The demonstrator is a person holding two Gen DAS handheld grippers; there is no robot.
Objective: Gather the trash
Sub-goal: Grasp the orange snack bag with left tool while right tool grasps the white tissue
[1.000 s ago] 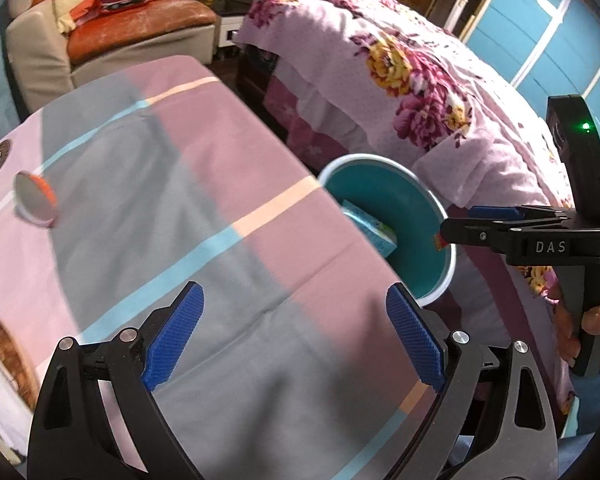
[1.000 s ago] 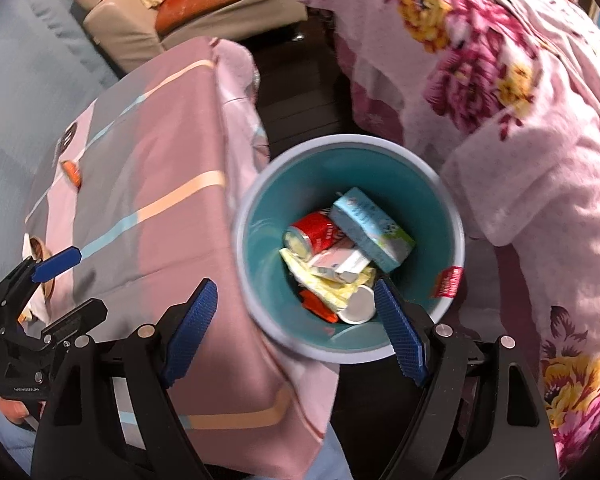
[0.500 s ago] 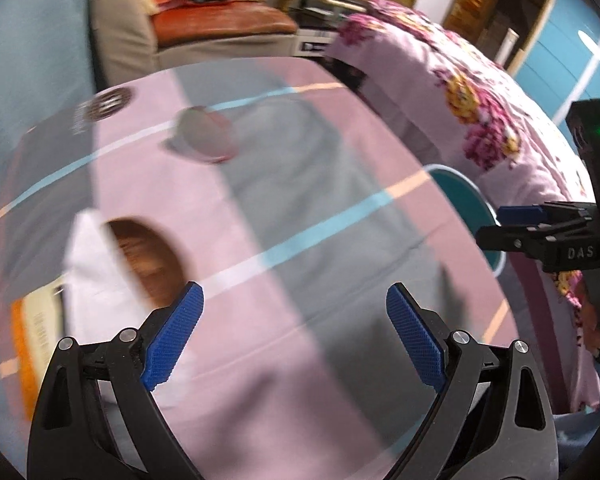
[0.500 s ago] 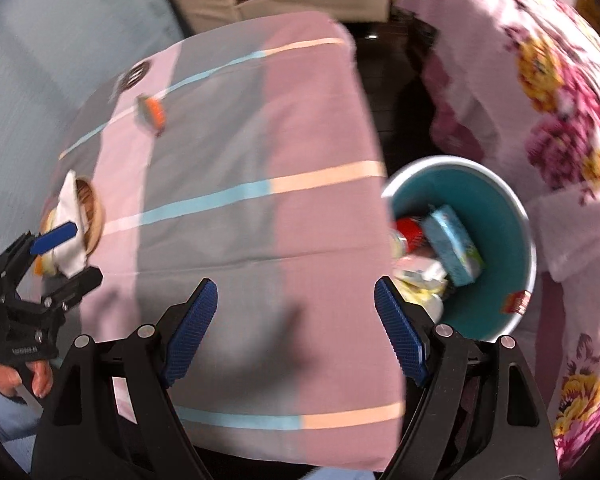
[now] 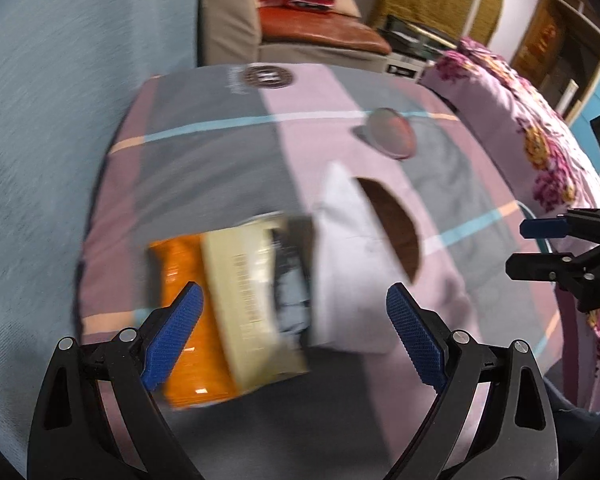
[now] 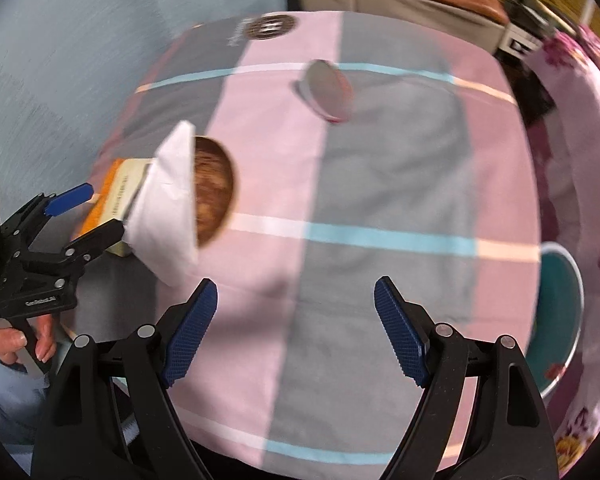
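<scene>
At the left, the left gripper point(image 5: 292, 332) is hanging with its jaws spread and nothing between them, pointing down at an orange-and-cream snack packet point(image 5: 224, 316) that is lying flat on the striped tablecloth point(image 5: 220, 160). Just beside it a white paper napkin point(image 5: 348, 256) is draping over a brown round piece point(image 5: 396, 228), blurred. Both look light, thin and limp, so they are probably asking for a pinch on a raised edge or fold, not a flat press. Farther right a round lid point(image 6: 326, 90) is resting alone; stiffer, best nipped across its rim. The right gripper point(image 6: 296, 330) is hovering spread and empty, and the teal bin point(image 6: 560, 316) is waiting at the table's right edge.
</scene>
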